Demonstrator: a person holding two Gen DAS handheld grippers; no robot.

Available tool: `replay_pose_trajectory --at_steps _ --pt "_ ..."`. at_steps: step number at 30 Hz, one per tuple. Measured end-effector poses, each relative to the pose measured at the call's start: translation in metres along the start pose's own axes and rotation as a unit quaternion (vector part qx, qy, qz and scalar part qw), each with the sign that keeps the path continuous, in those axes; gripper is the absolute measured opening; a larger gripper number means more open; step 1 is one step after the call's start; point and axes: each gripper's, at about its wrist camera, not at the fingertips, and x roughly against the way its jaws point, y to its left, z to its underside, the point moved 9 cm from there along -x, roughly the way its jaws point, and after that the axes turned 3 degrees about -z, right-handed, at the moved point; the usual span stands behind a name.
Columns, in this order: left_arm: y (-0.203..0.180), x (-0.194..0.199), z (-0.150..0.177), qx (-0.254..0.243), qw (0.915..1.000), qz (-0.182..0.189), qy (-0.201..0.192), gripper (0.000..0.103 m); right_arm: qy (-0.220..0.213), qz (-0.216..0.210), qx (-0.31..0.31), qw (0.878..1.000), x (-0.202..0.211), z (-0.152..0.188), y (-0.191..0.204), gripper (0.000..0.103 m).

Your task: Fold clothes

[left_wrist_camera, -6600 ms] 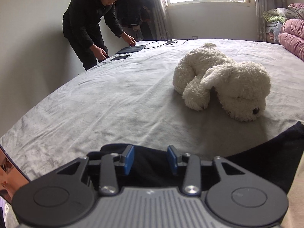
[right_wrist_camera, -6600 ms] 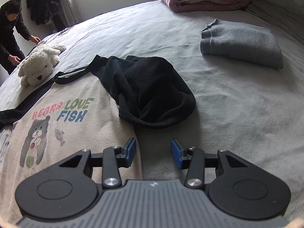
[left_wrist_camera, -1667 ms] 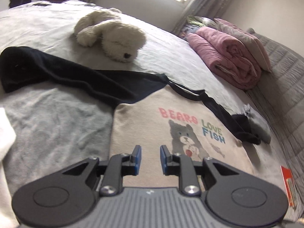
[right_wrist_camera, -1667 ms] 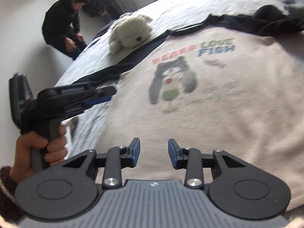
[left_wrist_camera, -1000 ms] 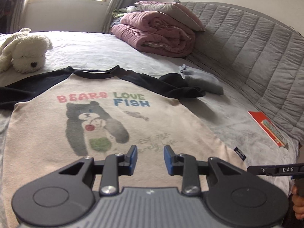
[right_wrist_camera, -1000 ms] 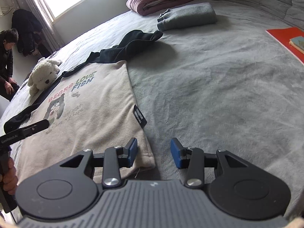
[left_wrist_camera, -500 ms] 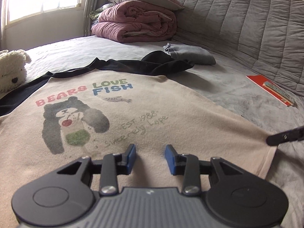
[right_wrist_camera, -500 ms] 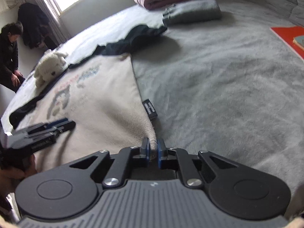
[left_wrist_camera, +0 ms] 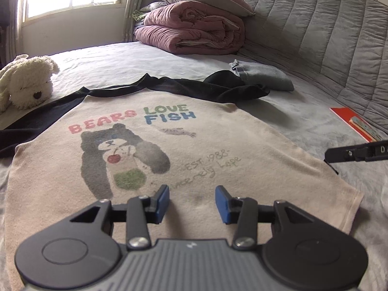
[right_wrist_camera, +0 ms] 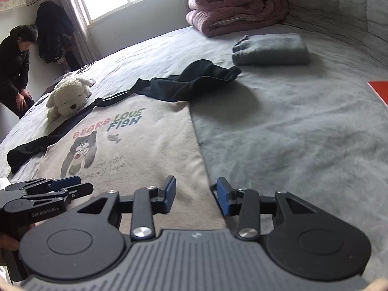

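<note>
Centrally, the shirt (left_wrist_camera: 194, 145) lies flat, print up, on the bed (right_wrist_camera: 303, 133), its black sleeves spread. Left gripper (left_wrist_camera: 191, 200), jaws apart and empty, hovers over the hem. Right gripper (right_wrist_camera: 196, 194), jaws likewise apart and empty, straddles the shirt's right edge.

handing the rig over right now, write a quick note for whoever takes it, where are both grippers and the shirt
Left gripper: open, over the lower front of the bear shirt, holding nothing.
Right gripper: open, straddling the shirt's right side edge near the hem, holding nothing.
Shirt: flat, print up, on the grey bed; black sleeves still spread out.
Done: shirt laid out. Left: every fold.
Nearby: plush dog, folded grey garment.
</note>
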Motion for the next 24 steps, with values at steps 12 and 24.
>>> replay_pose_trajectory --at_steps 12,24 --pt "0.043 0.020 0.016 0.007 0.9999 -0.007 0.013 0.045 0.052 -0.019 0.032 0.998 -0.037 -0.016 0.014 0.052" --pt "0.064 0.017 -0.047 0.042 0.9958 -0.058 0.056 0.066 0.056 -0.045 0.023 0.997 -0.072 -0.098 -0.002 0.058"
